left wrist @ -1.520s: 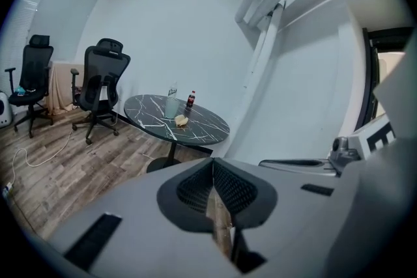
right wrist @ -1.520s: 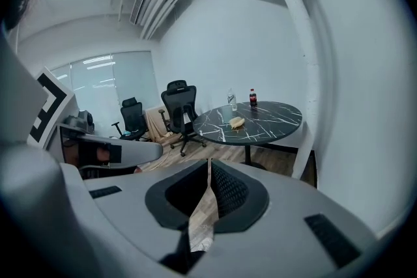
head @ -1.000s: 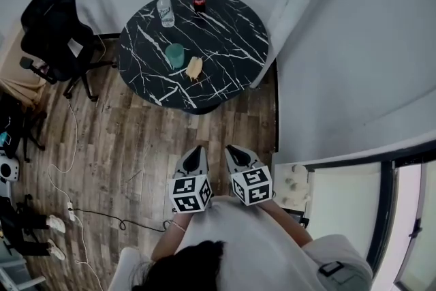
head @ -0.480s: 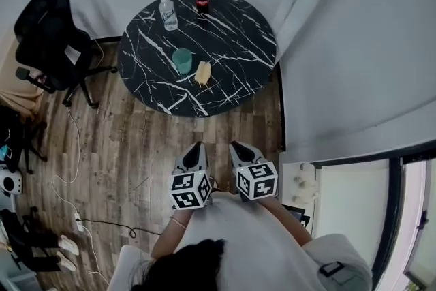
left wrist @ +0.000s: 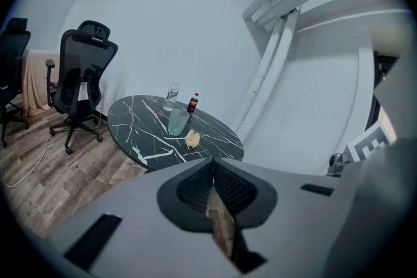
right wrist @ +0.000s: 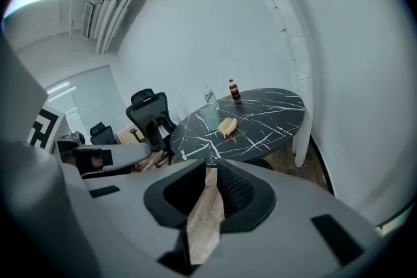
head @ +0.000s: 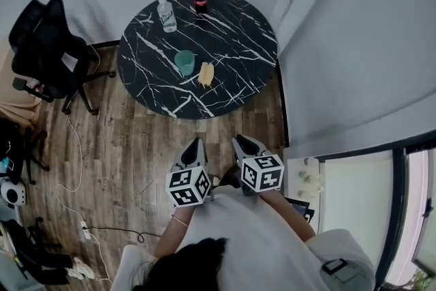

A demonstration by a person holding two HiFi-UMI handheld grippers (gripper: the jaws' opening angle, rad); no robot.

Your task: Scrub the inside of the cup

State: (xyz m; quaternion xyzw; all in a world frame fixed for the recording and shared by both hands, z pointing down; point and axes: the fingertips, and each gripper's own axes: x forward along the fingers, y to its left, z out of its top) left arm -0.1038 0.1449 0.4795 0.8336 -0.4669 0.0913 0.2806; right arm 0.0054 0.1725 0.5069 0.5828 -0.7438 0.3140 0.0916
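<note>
Upright teal cup [head: 184,62] on marble table [head: 238,44]

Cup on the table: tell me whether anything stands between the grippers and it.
Nothing visible does. Only wooden floor lies between the left gripper, the right gripper and the table. The cup stands near its middle, a yellow object beside it, two bottles beyond.

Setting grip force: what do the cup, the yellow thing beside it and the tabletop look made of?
Cup: probably plastic, teal, faintly see-through. Yellow thing: maybe sponge, matte, lumpy; too small to confirm. Tabletop: smooth black with white veins, marble or marble-look laminate.
</note>
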